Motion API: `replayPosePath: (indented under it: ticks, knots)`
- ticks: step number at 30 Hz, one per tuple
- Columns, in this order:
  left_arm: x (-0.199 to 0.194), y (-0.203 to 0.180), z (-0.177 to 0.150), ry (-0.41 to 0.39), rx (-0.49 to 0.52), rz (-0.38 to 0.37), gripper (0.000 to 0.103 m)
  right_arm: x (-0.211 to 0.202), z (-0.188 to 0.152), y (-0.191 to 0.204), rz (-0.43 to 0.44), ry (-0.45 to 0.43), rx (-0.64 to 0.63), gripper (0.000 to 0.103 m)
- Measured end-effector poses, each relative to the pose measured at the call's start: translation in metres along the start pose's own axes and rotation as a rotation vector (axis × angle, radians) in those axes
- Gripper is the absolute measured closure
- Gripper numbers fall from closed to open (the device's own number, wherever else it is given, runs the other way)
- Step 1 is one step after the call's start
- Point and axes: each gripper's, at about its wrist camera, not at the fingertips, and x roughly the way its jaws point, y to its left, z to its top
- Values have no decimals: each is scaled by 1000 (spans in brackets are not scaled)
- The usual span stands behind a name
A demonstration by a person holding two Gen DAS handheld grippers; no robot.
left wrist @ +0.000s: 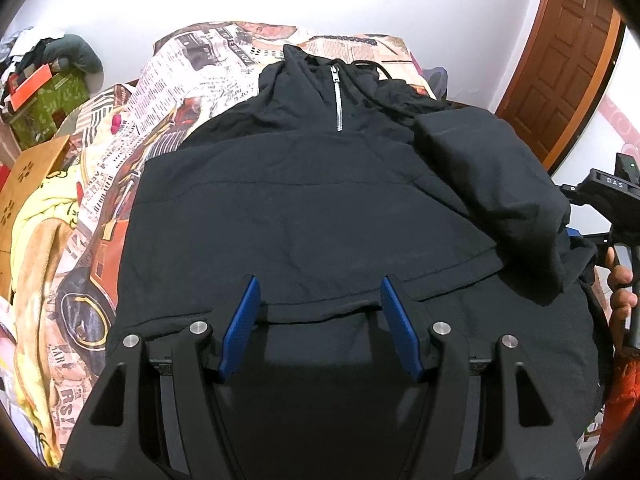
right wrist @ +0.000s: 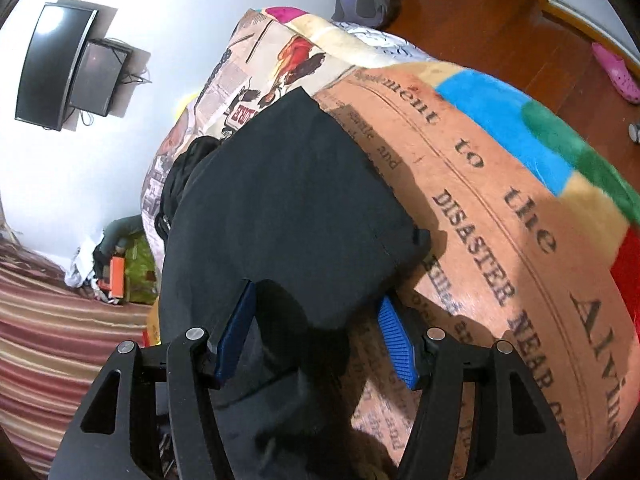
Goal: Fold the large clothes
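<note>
**On the bed, a loose sleeve is the weak point**

On the blanket (left wrist: 168,80) the hoodie (left wrist: 304,208) lies flat, zip up, its right sleeve (left wrist: 492,184) folded across the chest. Your left gripper (left wrist: 320,312) hovers at the hem, jaws apart and empty. Your right gripper (right wrist: 316,320) stands spread around the sleeve end (right wrist: 296,216), not pinching. Close too shallow there and the cuff probably slips; drag the hem and the sleeve likely slides off the fold.

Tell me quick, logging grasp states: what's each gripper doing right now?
Left gripper: open, holding nothing, over the black hoodie.
Right gripper: open, jaws either side of the folded sleeve, not clamped.
</note>
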Motion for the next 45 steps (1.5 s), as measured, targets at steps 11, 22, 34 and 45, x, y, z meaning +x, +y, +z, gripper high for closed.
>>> replayPosePath:
  ticks: [11, 22, 34, 45]
  knots:
    - [-22, 19, -2, -50, -19, 8, 42, -41, -5, 60, -10, -181, -171, 92]
    - [-54, 54, -10, -118, -77, 22, 42, -34, -56, 189, 103, -171, -528, 94]
    - [-87, 109, -24, -153, -166, 80, 42, 88, -145, 253, 56, 132, -783, 93]
    - [-85, 131, -36, -129, -236, 77, 42, 120, -186, 252, -78, 332, -948, 64]
